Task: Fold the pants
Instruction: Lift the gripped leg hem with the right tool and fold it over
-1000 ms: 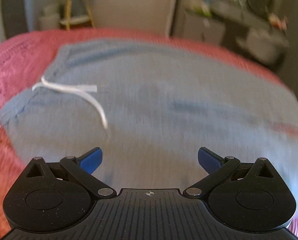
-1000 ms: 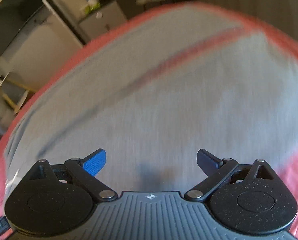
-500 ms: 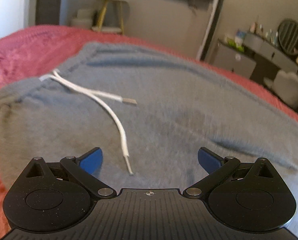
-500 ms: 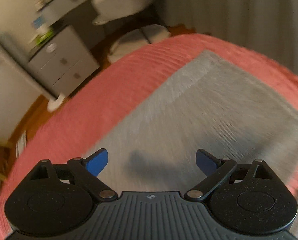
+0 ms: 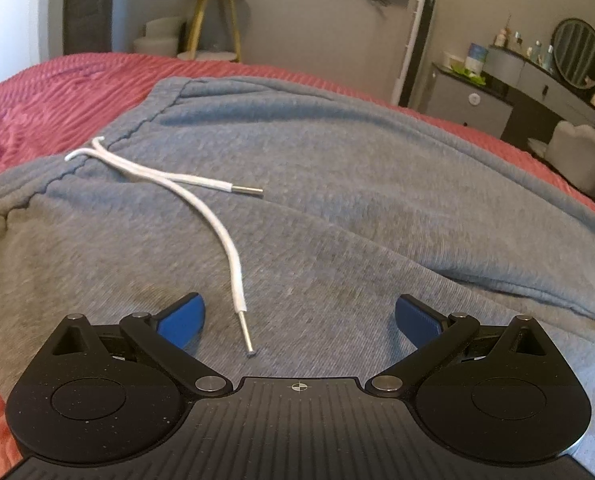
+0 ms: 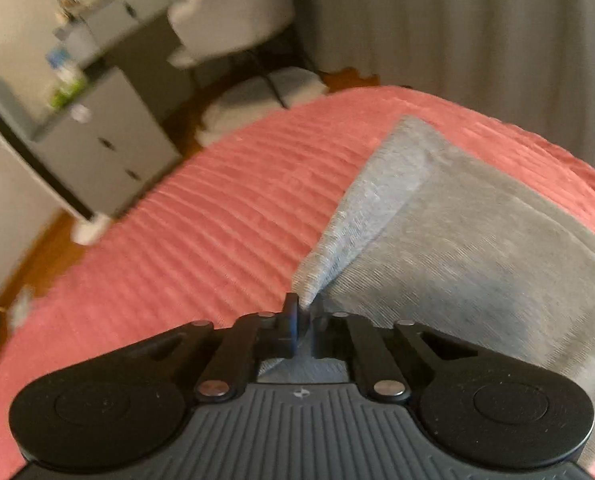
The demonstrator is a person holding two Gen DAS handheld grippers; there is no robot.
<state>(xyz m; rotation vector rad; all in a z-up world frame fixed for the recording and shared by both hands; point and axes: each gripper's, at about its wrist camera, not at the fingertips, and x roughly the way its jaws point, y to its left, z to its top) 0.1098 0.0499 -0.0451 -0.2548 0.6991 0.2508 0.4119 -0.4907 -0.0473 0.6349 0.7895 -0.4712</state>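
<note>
Grey pants (image 5: 337,184) lay spread flat across the red ribbed bedspread (image 5: 57,80), waistband toward the bed's far-left edge in the left wrist view, white drawstring (image 5: 201,204) trailing loose over the front with its two metal tips apart. Left gripper (image 5: 297,320) hung just above the cloth near the waist, jaws spread wide, nothing between the blue pads (image 5: 181,320). Right gripper (image 6: 303,316) was clenched on the corner of a pant leg (image 6: 437,220) near the leg's hem end, the fabric pinched and lifted slightly off the bedspread (image 6: 217,220).
</note>
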